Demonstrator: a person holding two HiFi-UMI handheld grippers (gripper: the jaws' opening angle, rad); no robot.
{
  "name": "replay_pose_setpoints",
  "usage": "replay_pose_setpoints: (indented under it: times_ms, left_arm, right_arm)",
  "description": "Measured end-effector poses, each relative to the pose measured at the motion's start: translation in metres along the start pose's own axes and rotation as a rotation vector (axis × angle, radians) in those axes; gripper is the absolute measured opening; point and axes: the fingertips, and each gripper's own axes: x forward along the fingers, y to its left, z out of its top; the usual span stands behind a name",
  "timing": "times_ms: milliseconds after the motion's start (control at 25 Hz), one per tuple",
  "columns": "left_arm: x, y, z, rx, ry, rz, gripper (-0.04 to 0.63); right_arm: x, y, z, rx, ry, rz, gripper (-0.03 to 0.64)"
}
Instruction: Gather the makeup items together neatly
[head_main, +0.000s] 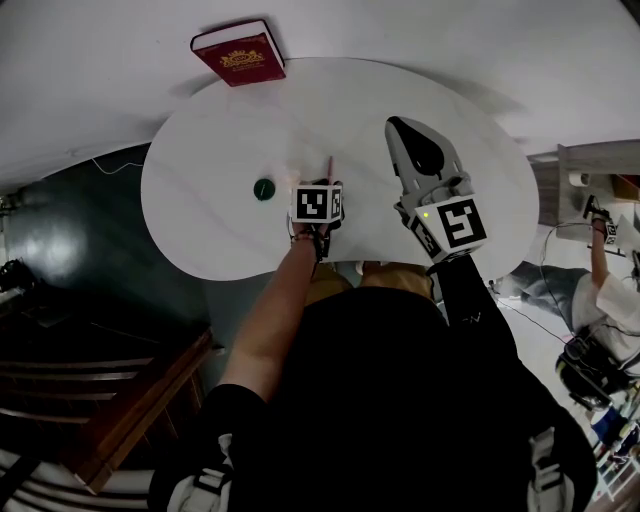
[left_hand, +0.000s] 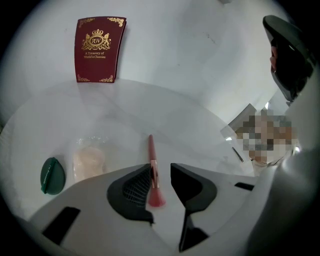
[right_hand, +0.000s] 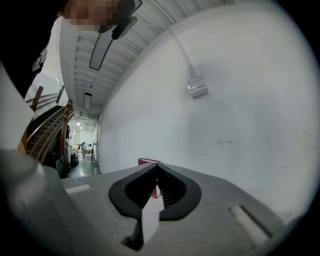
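Makeup brush (left_hand: 150, 150) inside spread left gripper (left_hand: 160, 168), right gripper (right_hand: 157, 170) pressed together, "RW" book (left_hand: 99, 49)

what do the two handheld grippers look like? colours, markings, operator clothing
Left gripper and right gripper: pale grey moulded shells, black jaws with ribbed pads. Each carries a white cube with black square markers, left cube, right cube; a small green light glows by the right one. Operator wears a black top, with a black sleeve on the right arm.
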Motion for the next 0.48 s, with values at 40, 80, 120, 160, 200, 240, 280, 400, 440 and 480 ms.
replay_pose_setpoints:
  times_ms: [40, 80, 120, 160, 200, 240, 280, 400, 440, 480]
  left_arm:
    - [-0.001, -0.001, 0.001, 0.008, -0.004, -0.002, 0.123]
    - [-0.003, -0.001, 0.003, 0.020, -0.014, -0.004, 0.123]
    - [-0.006, -0.003, 0.007, 0.034, -0.030, -0.006, 0.123]
    - [-0.012, -0.005, 0.014, 0.051, -0.056, -0.010, 0.123]
    - [-0.020, -0.008, 0.023, 0.074, -0.092, -0.016, 0.123]
    - [-0.030, -0.012, 0.034, 0.104, -0.135, -0.024, 0.123]
    - [-0.041, -0.017, 0.046, 0.142, -0.183, -0.029, 0.123]
    - [-0.086, -0.031, 0.089, 0.260, -0.353, -0.028, 0.123]
    - [-0.103, -0.037, 0.103, 0.291, -0.412, -0.028, 0.123]
    - [-0.121, -0.042, 0.116, 0.317, -0.467, -0.030, 0.123]
  right_arm:
    - [0.000, -0.001, 0.000, 0.000, 0.000, -0.003, 0.005]
    - [-0.001, -0.002, 0.000, -0.001, 0.000, -0.007, 0.005]
    - [-0.002, -0.003, 0.001, -0.001, -0.001, -0.013, 0.005]
    - [-0.003, -0.004, 0.002, -0.001, -0.005, -0.020, 0.005]
    - [-0.005, -0.006, 0.004, -0.003, -0.011, -0.028, 0.005]
    - [-0.006, -0.007, 0.006, -0.006, -0.018, -0.036, 0.005]
    - [-0.008, -0.009, 0.008, -0.009, -0.024, -0.042, 0.005]
    - [-0.011, -0.010, 0.018, -0.016, -0.053, -0.056, 0.005]
    - [-0.012, -0.010, 0.022, -0.019, -0.065, -0.059, 0.005]
    - [-0.013, -0.009, 0.026, -0.023, -0.075, -0.062, 0.005]
